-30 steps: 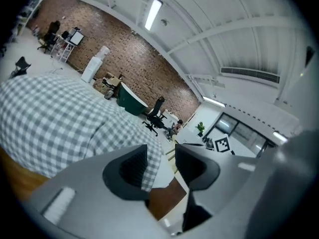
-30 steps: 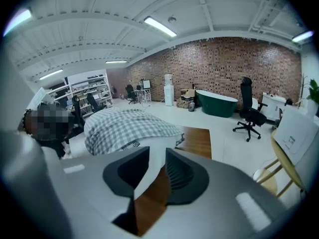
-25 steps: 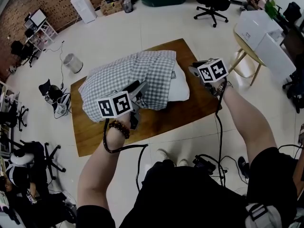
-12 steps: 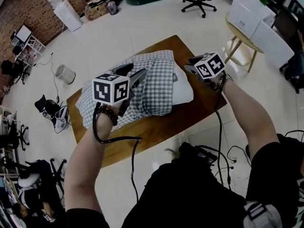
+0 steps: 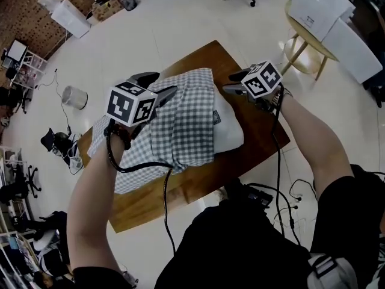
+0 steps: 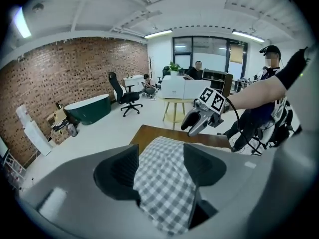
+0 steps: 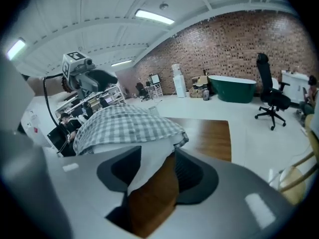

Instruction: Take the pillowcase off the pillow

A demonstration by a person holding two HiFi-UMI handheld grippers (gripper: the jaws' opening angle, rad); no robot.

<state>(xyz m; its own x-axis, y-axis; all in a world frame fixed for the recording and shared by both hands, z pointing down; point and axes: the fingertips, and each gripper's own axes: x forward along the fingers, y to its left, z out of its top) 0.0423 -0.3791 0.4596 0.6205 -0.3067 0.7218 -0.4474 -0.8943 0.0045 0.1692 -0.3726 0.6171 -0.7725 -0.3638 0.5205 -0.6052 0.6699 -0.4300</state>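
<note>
We see the checked pillowcase (image 5: 180,125) covering most of the white pillow (image 5: 231,128), which lies on the wooden table (image 5: 255,116) with its bare end towards our right. The left tongs (image 5: 161,83) have just been opening, and their jaws stand apart with checked cloth between them. The right tongs (image 5: 228,83) have been opening too, with the pillow's white corner between their jaws.
</note>
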